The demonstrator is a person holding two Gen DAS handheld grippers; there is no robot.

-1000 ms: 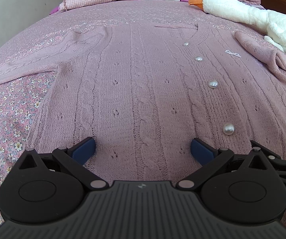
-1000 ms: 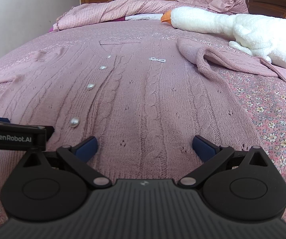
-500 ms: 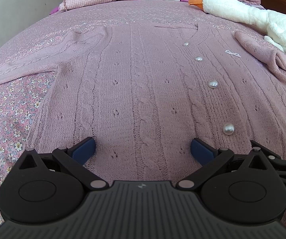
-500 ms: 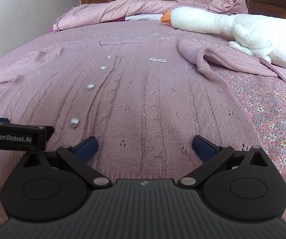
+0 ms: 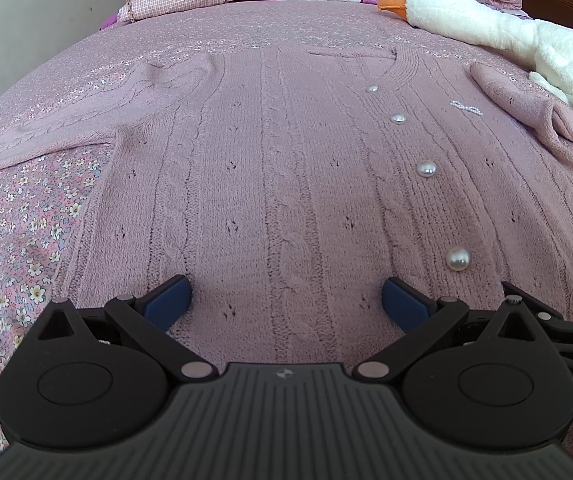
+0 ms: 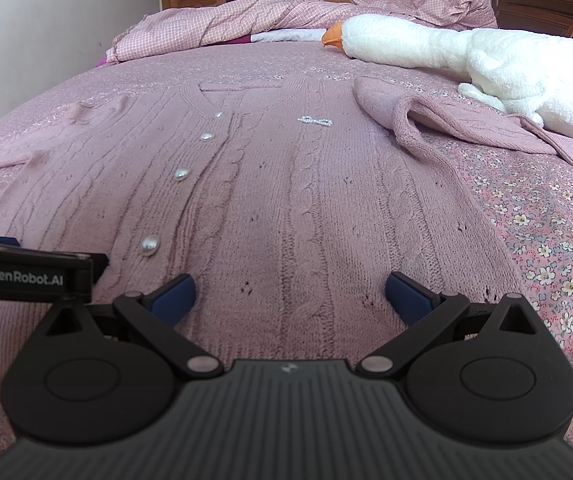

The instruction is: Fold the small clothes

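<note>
A pink cable-knit cardigan (image 5: pixel 278 168) (image 6: pixel 286 200) with pearl buttons (image 5: pixel 426 169) lies flat, front up, on the bed. Its left sleeve (image 5: pixel 66 124) stretches out to the left; its right sleeve (image 6: pixel 466 128) is bunched beside the plush goose. My left gripper (image 5: pixel 284 300) hovers open over the hem, left of the button row, with nothing between its blue pads. My right gripper (image 6: pixel 290 296) is also open over the hem, right of the buttons. Part of the left gripper (image 6: pixel 26 276) shows at the left edge of the right wrist view.
A white plush goose (image 6: pixel 466 52) with an orange beak lies at the right of the bed. A crumpled checked quilt (image 6: pixel 246 24) sits at the head. The floral bedspread (image 6: pixel 558 248) shows around the cardigan. A wall runs along the left; wooden wardrobes stand behind.
</note>
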